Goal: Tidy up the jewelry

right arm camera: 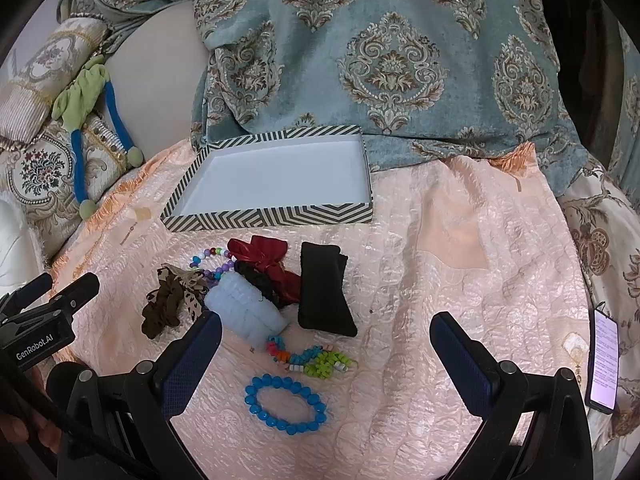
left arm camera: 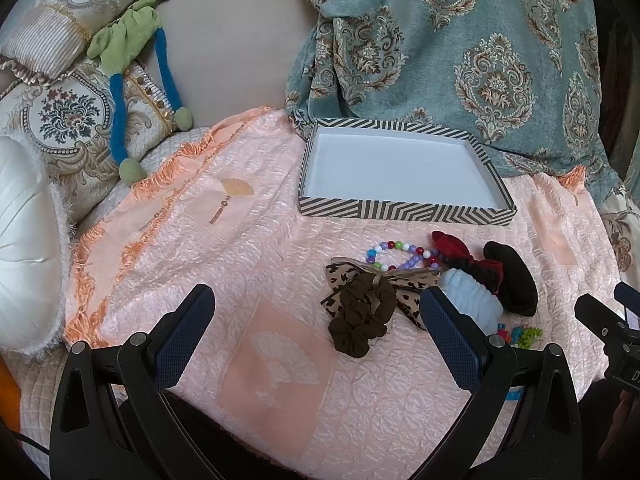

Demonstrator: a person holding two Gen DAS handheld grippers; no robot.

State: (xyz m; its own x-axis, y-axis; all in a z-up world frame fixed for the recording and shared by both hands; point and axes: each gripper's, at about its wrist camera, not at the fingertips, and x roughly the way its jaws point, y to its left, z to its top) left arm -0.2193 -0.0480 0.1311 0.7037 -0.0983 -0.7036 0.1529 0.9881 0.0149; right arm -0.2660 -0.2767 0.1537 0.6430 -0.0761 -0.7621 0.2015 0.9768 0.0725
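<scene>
We hold two grippers over a peach quilted satin bedspread (right arm camera: 460, 264) with woven fan motifs and an orange fringe.

Left gripper (left arm camera: 316, 320): jaws spread wide, holding nothing. Between them, toward the right finger, lies a brown fabric scrunchie (left arm camera: 360, 320) on a leopard-print ribbon bow (left arm camera: 404, 286). Just beyond that finger sit a pale blue ribbed hair band (left arm camera: 472, 300), a red and black scrunchie (left arm camera: 468, 256), a black padded cloth pouch (left arm camera: 512, 276) and a multicoloured bead bracelet (left arm camera: 396, 254), all touching or overlapping.

Right gripper (right arm camera: 326, 340): jaws spread wide, holding nothing. Between them lies a bright blue bead bracelet (right arm camera: 286, 404); just ahead of it, a tangle of neon bead pieces (right arm camera: 316, 358).

Well ahead of both jaws stands a shallow rectangular box with black-and-white zigzag walls and a white floor (right arm camera: 272, 218).

Beyond the box hangs a teal damask fabric (right arm camera: 392, 64) with beige medallions. Far left of the jaws are embroidered floral cushions (left arm camera: 68, 120), a green and blue plush toy (left arm camera: 120, 44) and a white fringed cushion (left arm camera: 28, 216). Right of the right jaws lies a lit phone (right arm camera: 604, 364).
</scene>
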